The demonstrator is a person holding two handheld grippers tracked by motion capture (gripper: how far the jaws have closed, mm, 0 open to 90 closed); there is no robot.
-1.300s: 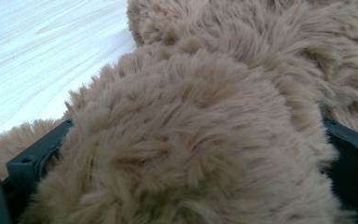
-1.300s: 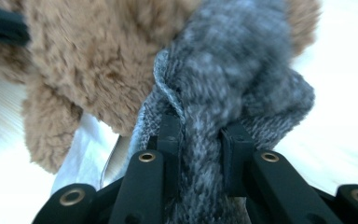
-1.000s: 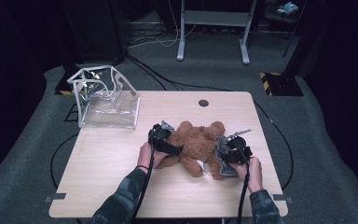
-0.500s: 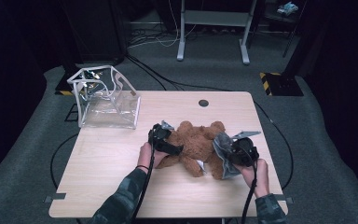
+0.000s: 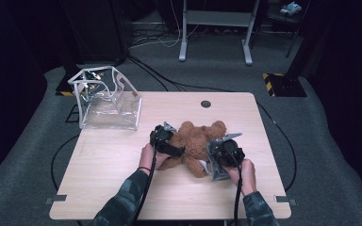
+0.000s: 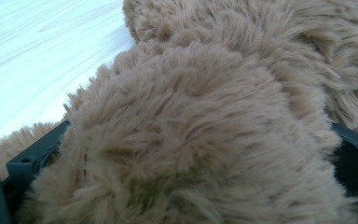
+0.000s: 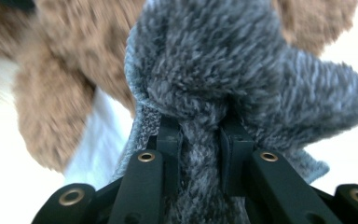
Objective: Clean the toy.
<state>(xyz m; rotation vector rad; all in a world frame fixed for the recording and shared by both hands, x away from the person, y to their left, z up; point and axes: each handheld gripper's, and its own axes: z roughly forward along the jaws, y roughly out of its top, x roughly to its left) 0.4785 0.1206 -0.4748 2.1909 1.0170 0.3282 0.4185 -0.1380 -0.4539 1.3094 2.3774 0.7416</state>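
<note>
**Both grippers on the bear and its grey cloth**

The wooden table [image 5: 99, 188] carries everything you are working with, and the brown teddy bear [image 5: 195, 143] lies near its middle, slightly toward your right, head pointing away from you. Its fur is long, shaggy and tan; in the left gripper view the pile bulges between the jaws [image 6: 191, 140] and hides most of them. A white patch shows at the bear's lower body, but no writing on it can be read.

At the far left corner stands a clear plastic bag [image 5: 106, 101] with white edging, open at the top, well apart from the bear.

The grey fleece cloth [image 7: 242, 79] sits at the bear's right side, bunched into a thick fold.

Your left gripper [image 5: 166, 141] is clamped on the bear's left flank, your hand [image 5: 147, 155] behind it and the forearm coming up from the table's near edge. Your right gripper [image 5: 226, 155] pinches the grey cloth, its jaws nearly together around the fold, held low with your right hand [image 5: 245, 172] just behind.
</note>
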